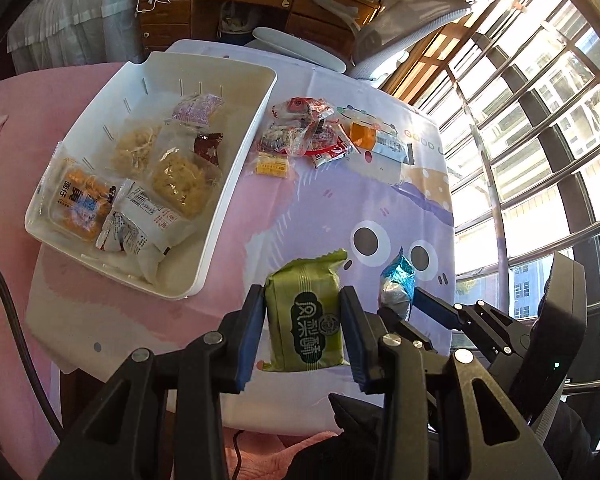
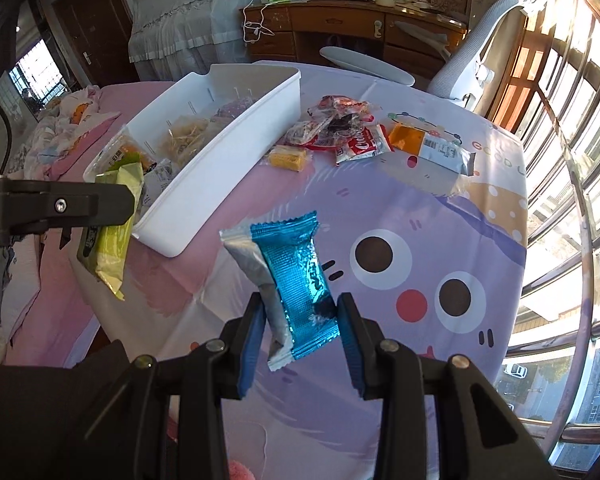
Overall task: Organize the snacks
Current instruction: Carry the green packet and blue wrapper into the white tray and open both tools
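Left wrist: green snack pack (image 1: 306, 320) clamped upright between left claw (image 1: 302, 334) pads.

Left of the right jaws, the white bin (image 2: 220, 160) wall hides most of the packets inside, and the green packet (image 2: 112, 232) is partly covered by the left gripper's finger. Beyond both jaws, the heaped snack pile (image 1: 312, 128) overlaps itself, so its wrappers' print cannot be read.

Bin (image 1: 236, 184) sits left on counter (image 1: 340, 216) with packets inside, loose snack pile (image 1: 324, 136) just right of it, chair (image 1: 400, 32) behind.
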Demonstrator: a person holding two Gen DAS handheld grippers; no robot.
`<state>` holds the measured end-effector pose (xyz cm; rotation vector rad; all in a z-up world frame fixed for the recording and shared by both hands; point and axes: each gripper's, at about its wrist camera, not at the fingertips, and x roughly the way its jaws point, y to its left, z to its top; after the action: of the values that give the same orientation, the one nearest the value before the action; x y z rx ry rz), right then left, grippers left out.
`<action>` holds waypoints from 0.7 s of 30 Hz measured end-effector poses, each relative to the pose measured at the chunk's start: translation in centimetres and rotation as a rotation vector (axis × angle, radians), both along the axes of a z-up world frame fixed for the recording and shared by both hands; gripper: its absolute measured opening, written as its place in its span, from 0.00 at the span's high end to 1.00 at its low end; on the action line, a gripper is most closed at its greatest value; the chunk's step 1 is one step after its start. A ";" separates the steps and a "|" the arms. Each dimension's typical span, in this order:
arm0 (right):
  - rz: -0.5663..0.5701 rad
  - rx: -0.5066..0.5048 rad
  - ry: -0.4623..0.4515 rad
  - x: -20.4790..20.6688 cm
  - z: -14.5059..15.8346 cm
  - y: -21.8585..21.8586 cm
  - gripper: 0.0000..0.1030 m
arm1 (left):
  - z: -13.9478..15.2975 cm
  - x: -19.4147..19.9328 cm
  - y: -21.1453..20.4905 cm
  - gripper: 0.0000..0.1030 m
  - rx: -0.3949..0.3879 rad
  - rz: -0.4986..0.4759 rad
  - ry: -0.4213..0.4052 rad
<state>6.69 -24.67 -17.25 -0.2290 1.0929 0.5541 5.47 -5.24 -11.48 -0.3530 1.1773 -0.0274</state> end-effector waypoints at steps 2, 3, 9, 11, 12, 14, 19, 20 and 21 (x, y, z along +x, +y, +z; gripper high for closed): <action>0.015 -0.006 -0.003 -0.4 0.2 0.8 0.64 | 0.5 -0.3 0.8 0.65 -0.005 -0.014 -0.022; 0.022 -0.010 -0.006 -0.5 0.4 1.2 0.64 | 0.8 -0.4 1.1 0.65 -0.006 -0.024 -0.029; 0.000 0.001 -0.025 -0.8 1.9 3.2 0.64 | 2.0 -0.2 3.3 0.65 0.000 -0.091 -0.057; -0.020 0.004 -0.033 -0.8 2.3 3.8 0.64 | 2.5 -0.1 4.0 0.65 0.003 -0.117 -0.065; -0.029 0.008 -0.035 -0.9 2.6 4.2 0.64 | 2.7 0.1 4.4 0.65 0.007 -0.130 -0.070; -0.049 0.014 -0.041 -0.9 3.1 4.9 0.64 | 3.2 0.3 5.3 0.65 0.014 -0.158 -0.082; -0.099 0.025 -0.055 -0.7 4.0 6.9 0.64 | 4.1 1.1 7.5 0.65 0.030 -0.214 -0.095; -0.108 0.027 -0.057 -0.6 4.2 7.4 0.64 | 4.1 1.2 7.9 0.65 0.030 -0.224 -0.094; -0.117 0.028 -0.059 -0.6 4.4 7.9 0.64 | 4.2 1.3 8.4 0.65 0.031 -0.235 -0.093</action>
<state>6.07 -16.77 -12.88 -0.1554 1.0336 0.4551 6.80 3.17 -7.32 -0.1832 1.1203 -0.2277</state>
